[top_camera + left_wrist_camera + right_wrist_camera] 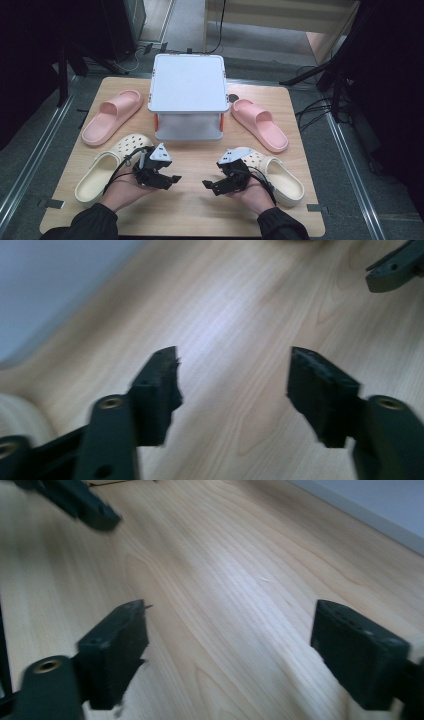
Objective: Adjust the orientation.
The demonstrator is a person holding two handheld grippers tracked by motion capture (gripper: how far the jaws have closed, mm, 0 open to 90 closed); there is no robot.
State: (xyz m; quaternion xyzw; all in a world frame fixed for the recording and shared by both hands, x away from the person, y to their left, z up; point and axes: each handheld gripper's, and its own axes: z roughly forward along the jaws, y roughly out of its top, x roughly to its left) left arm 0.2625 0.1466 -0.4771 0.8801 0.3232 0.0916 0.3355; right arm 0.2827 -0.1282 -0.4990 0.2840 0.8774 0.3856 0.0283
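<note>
Each of a person's hands holds a black gripper low over the wooden table (190,210), near its front edge. My left gripper (173,179) points right and my right gripper (206,185) points left, their tips facing across a small gap. In the left gripper view my left gripper (234,365) stands open over bare wood. The right gripper view shows my right gripper (230,625) open too, with nothing between its fingers. A cream clog (107,167) lies just left of the left hand, and a second cream clog (280,175) lies right of the right hand.
A white two-level rack (187,82) stands at the table's middle back. A pink slide (112,116) lies to its left and another pink slide (260,124) to its right. Dark stands and cables surround the table.
</note>
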